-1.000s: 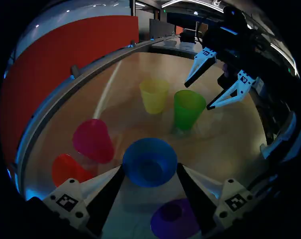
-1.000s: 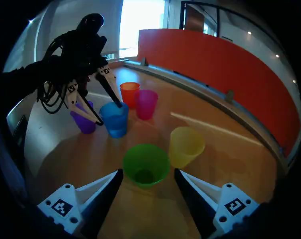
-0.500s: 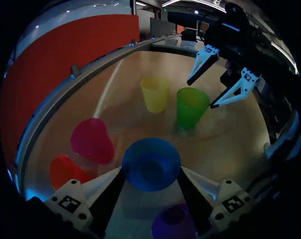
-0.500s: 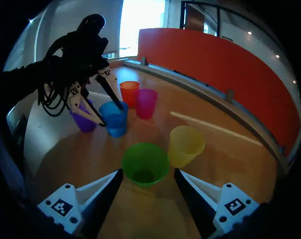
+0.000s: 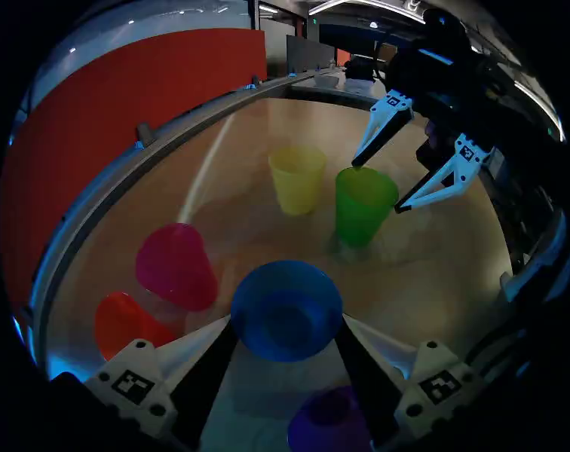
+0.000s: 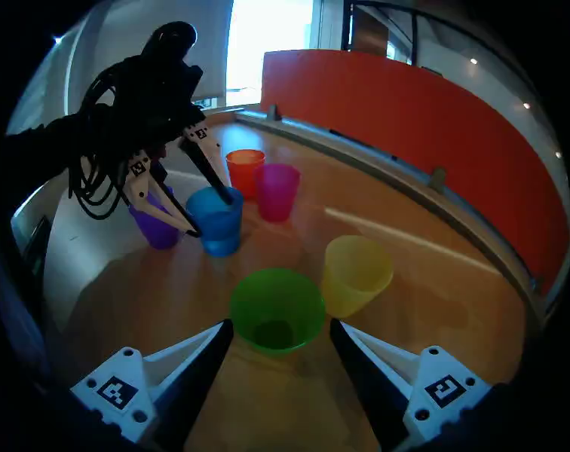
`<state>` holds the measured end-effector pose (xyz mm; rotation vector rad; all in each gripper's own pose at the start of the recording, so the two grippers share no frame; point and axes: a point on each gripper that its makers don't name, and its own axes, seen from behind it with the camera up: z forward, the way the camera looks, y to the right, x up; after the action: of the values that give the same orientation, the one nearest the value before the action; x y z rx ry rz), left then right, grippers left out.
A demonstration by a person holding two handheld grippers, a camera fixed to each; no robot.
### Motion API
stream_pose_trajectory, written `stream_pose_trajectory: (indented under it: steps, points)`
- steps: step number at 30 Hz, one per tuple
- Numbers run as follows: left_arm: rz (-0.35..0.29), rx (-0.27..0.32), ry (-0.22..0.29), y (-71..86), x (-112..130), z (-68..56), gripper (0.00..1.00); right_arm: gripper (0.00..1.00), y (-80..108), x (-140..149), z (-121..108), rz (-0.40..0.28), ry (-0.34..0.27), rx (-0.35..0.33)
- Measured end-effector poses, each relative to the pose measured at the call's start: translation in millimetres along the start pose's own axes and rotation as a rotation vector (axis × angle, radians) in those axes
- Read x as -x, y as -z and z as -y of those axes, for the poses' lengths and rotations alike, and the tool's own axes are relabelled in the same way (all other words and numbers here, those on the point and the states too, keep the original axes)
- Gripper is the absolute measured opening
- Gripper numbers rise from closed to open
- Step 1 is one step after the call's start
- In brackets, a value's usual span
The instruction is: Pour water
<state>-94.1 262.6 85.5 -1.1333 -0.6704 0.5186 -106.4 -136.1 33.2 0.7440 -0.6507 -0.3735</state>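
The left gripper (image 5: 285,324) is spread to the width of the blue cup (image 5: 286,309), one finger against each side of it. Whether they squeeze it cannot be told. The right gripper view shows that gripper (image 6: 208,215) with its tips on either side of the blue cup's (image 6: 217,222) rim. The cup stands upright on the table (image 5: 240,151).

The right gripper (image 6: 279,324) is spread around the green cup (image 6: 276,310), with a slim gap on each side. In the left gripper view its (image 5: 375,187) tips flank the green cup's (image 5: 364,203) rim.

A yellow cup (image 6: 356,275) stands just beside the green one, on the side toward the table edge that runs along the red panel (image 6: 436,128). A pink cup (image 6: 277,192) and an orange cup (image 6: 244,172) stand side by side near that edge, just past the blue one. A purple cup (image 6: 157,226) stands just beside the blue cup on the side away from that edge. Whether any cup holds water cannot be told.
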Motion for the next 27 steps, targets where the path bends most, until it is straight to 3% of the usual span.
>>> stream_pose_trajectory:
  steps: [17, 21, 27]
  points:
    - [-0.002, -0.007, 0.005, 1.0, 0.3, 0.2, 0.85, 0.99, -25.0, 1.2, 3.7, -0.008, -0.009, -0.009]
    - [-0.003, -0.008, 0.004, 1.5, 0.4, -0.2, 0.86, 0.91, -27.2, 2.6, 3.1, -0.01, -0.007, -0.002]
    - [-0.004, -0.005, 0.004, 1.9, 0.7, -1.3, 0.86, 0.9, -26.2, 0.6, 3.2, -0.024, -0.027, -0.003]
